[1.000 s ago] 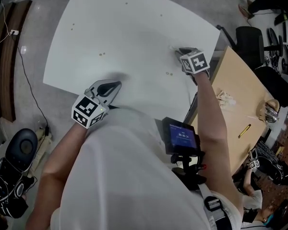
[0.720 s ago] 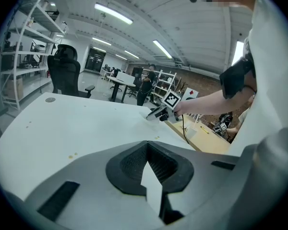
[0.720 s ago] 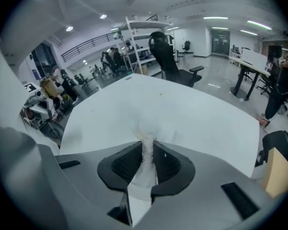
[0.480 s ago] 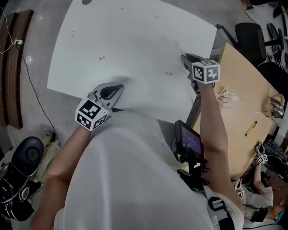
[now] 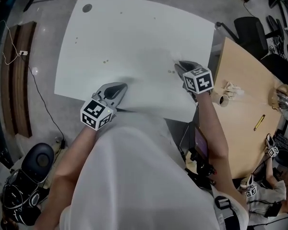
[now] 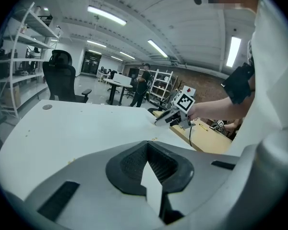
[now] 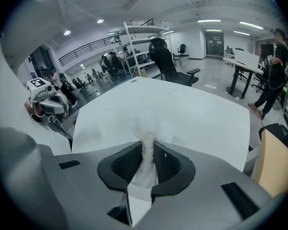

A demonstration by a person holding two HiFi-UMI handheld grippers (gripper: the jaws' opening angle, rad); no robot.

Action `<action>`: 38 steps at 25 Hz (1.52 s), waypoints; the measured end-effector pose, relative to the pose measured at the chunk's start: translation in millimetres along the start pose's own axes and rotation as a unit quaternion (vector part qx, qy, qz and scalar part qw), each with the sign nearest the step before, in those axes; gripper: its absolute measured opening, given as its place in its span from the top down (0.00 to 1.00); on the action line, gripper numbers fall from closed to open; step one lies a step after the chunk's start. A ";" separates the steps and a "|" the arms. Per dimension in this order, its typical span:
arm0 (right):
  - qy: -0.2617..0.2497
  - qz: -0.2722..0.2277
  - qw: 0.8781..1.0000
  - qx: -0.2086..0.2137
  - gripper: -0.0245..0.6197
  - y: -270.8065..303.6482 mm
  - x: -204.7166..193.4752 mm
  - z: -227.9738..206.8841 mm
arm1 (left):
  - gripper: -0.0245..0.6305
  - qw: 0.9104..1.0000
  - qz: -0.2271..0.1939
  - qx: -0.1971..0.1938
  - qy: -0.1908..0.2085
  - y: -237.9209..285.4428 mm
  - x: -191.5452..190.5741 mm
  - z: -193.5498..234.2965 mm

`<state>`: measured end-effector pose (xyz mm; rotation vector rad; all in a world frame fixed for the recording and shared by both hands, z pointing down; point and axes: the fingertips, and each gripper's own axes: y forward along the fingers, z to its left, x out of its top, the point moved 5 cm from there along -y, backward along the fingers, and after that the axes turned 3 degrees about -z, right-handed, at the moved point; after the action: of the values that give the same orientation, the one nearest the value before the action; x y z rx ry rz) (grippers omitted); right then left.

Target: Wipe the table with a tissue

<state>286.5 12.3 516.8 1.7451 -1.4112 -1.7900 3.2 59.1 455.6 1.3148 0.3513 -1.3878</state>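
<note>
Right gripper (image 7: 148, 145) noted clamped on tissue (image 7: 147, 127), near the table's (image 5: 134, 28) right edge. Left gripper (image 5: 116, 88) shut, empty, at the table's near edge. Risk judged: if the wad is lifted, crumbs (image 5: 171, 72) alongside would be missed.

White tissue (image 7: 146, 157), twisted into a wad, pinched between the right gripper's (image 5: 181, 67) fingers (image 7: 121, 164), loose end fluffed out over the white, crumb-speckled table (image 5: 134, 32).
</note>
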 end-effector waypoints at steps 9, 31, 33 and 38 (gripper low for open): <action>0.084 0.025 0.992 -0.090 0.85 -9.3 -48.8 -8.0 | 0.95 0.998 0.002 -0.054 0.010 -5.5 -2.0 20.3; 0.183 -0.010 0.978 -0.098 0.78 0.1 -71.0 -16.5 | 0.95 0.997 0.015 -0.074 0.020 -23.6 -4.6 40.0; 0.183 -0.013 0.978 -0.100 0.78 -2.5 -69.3 -17.8 | 0.95 0.997 0.016 -0.072 0.019 -24.4 -5.2 40.2; 0.187 -0.010 0.979 -0.087 0.85 0.0 -72.7 -16.9 | 0.95 0.997 0.016 -0.071 0.019 -23.7 -5.6 37.6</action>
<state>318.7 59.7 564.7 1.8811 -1.0571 -1.4442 -36.4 39.1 461.9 1.2260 0.4445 -1.2893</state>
